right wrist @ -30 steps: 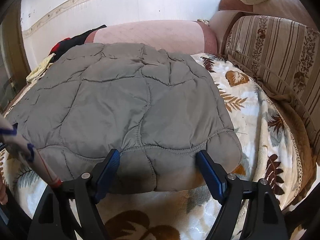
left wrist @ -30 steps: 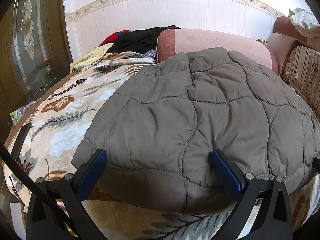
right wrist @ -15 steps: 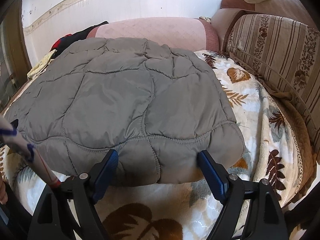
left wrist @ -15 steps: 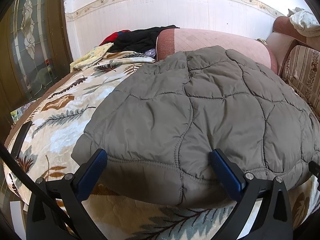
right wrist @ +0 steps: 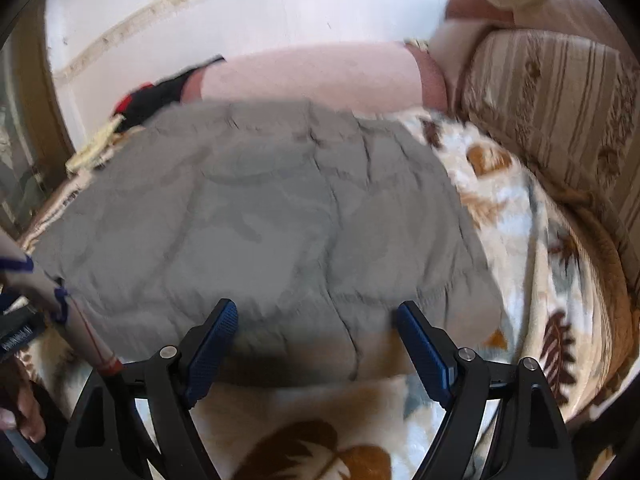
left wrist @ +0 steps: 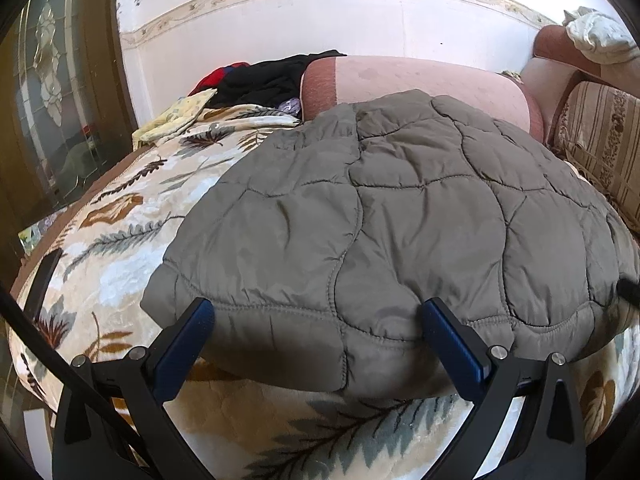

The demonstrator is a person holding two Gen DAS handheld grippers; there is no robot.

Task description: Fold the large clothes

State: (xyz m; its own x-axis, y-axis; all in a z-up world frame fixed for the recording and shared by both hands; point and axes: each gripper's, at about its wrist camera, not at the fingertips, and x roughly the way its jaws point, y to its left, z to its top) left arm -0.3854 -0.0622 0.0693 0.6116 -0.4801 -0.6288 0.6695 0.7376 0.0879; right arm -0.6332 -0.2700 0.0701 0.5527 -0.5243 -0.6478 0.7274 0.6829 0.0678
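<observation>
A grey quilted jacket [left wrist: 400, 216] lies folded flat on a leaf-patterned blanket [left wrist: 112, 240] on a bed. It also shows, blurred, in the right wrist view [right wrist: 280, 216]. My left gripper [left wrist: 316, 320] is open and empty, its blue fingers straddling the jacket's near hem at the left side. My right gripper [right wrist: 316, 320] is open and empty, at the near hem toward the jacket's right corner. Neither gripper holds cloth.
A pink bolster [left wrist: 420, 84] lies behind the jacket. Dark and red clothes [left wrist: 260, 80] are piled at the back left. A striped sofa back [right wrist: 552, 108] runs along the right. A glass door [left wrist: 52, 92] stands at the left.
Both grippers have drawn back a little from the jacket's hem and stay open. The right wrist view is now blurred from motion. The jacket has settled slightly.
</observation>
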